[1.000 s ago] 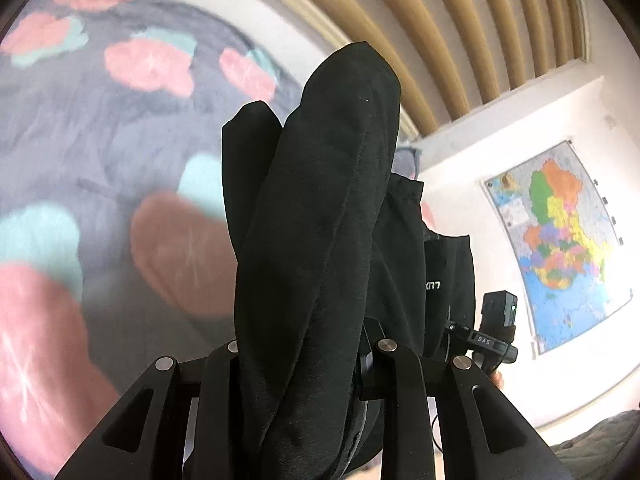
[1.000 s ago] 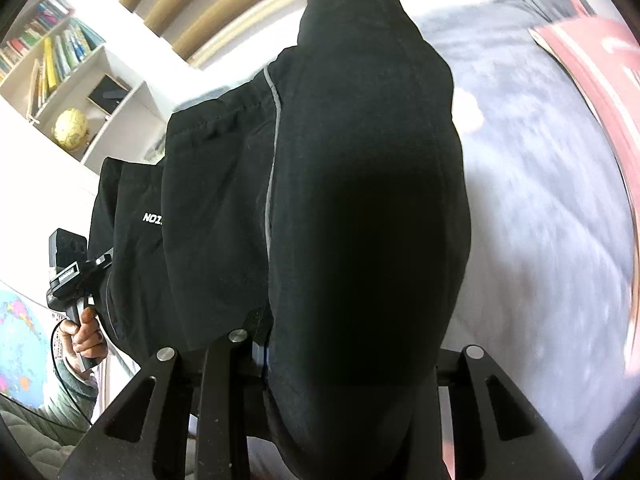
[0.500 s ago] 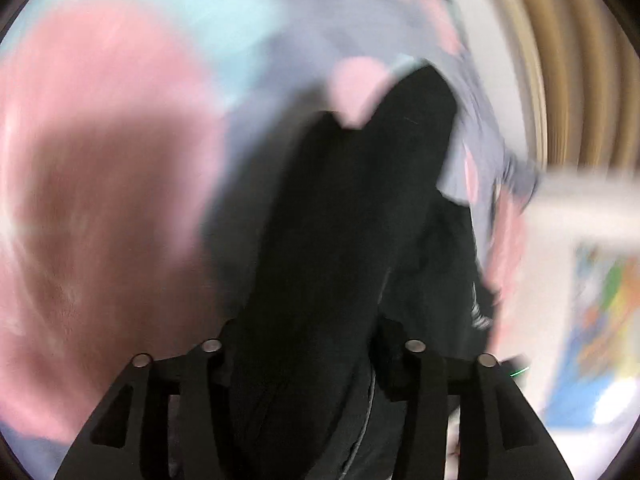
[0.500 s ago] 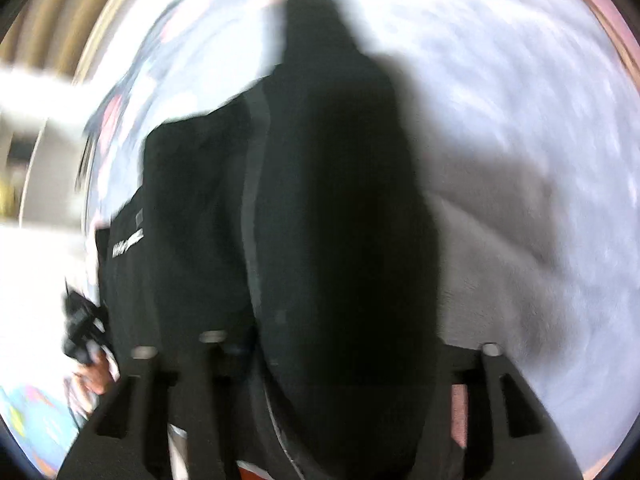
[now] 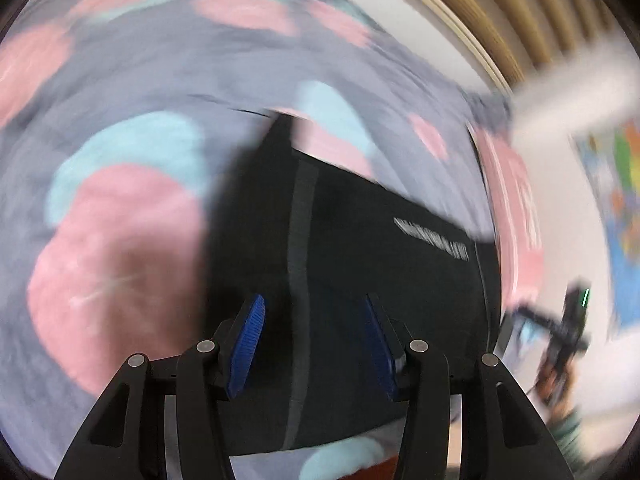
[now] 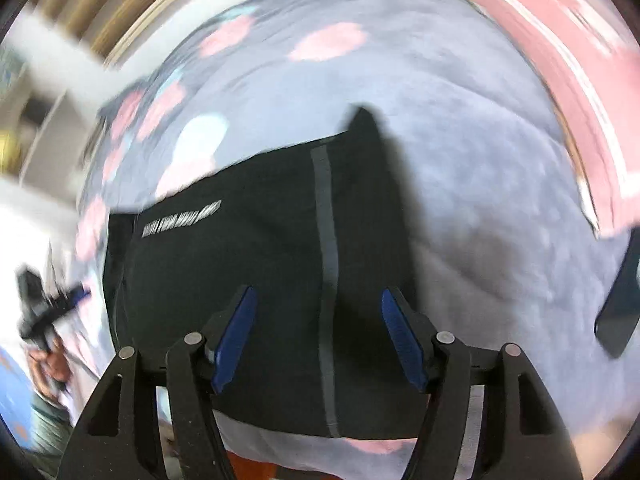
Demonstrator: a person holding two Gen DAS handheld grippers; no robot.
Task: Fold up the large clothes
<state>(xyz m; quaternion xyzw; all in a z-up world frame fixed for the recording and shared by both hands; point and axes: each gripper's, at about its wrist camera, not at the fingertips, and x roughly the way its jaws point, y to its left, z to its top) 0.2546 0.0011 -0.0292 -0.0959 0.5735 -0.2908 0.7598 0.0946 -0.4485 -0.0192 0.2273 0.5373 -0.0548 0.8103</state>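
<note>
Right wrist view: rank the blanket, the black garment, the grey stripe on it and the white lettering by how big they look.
1. Blanket, fills most of the frame.
2. Black garment.
3. Grey stripe, long but thin.
4. White lettering, smallest, though blur smears it.
</note>
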